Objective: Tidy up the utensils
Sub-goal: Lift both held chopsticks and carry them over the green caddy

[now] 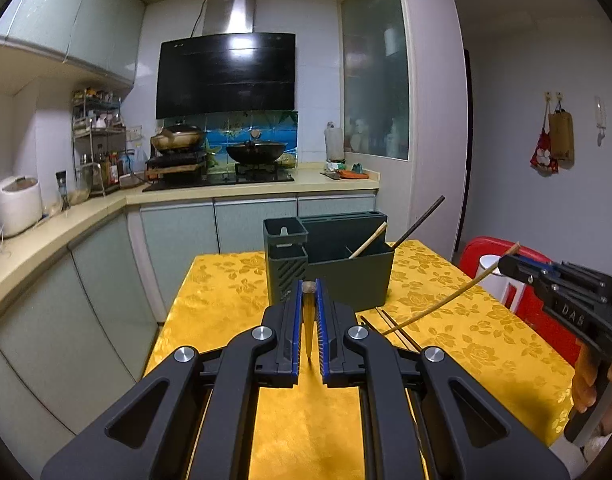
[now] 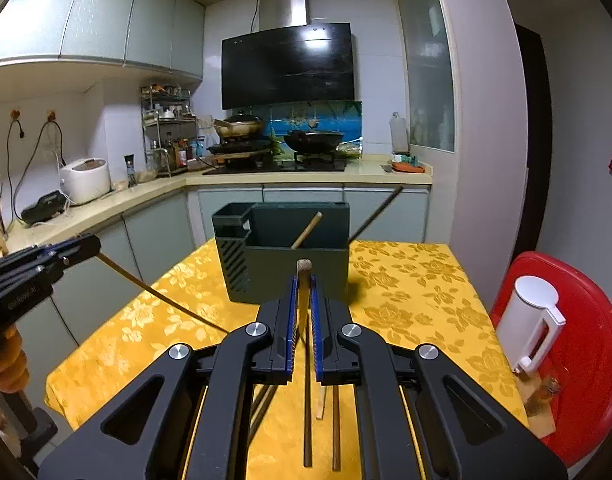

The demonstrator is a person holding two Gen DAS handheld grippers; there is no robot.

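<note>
A dark green utensil holder [image 1: 348, 268] [image 2: 289, 256] stands on the yellow tablecloth. It holds a light chopstick [image 1: 368, 242] [image 2: 307, 230] and a dark chopstick [image 1: 420, 222] [image 2: 376, 214]. My left gripper [image 1: 308, 286] is shut on a bamboo chopstick [image 1: 307, 320], seen end-on above the table; it also shows in the right wrist view [image 2: 165, 300]. My right gripper [image 2: 303, 278] is shut on another bamboo chopstick [image 2: 303, 292], also seen from the left wrist [image 1: 446, 300]. Several loose chopsticks [image 2: 336, 428] [image 1: 398, 330] lie on the cloth below the grippers.
The table [image 1: 225, 300] [image 2: 418, 300] has a red stool [image 2: 586, 360] with a white container [image 2: 530, 320] at its right. Kitchen counters with a rice cooker [image 2: 85, 180] and stove with pans [image 2: 293, 144] lie behind and left.
</note>
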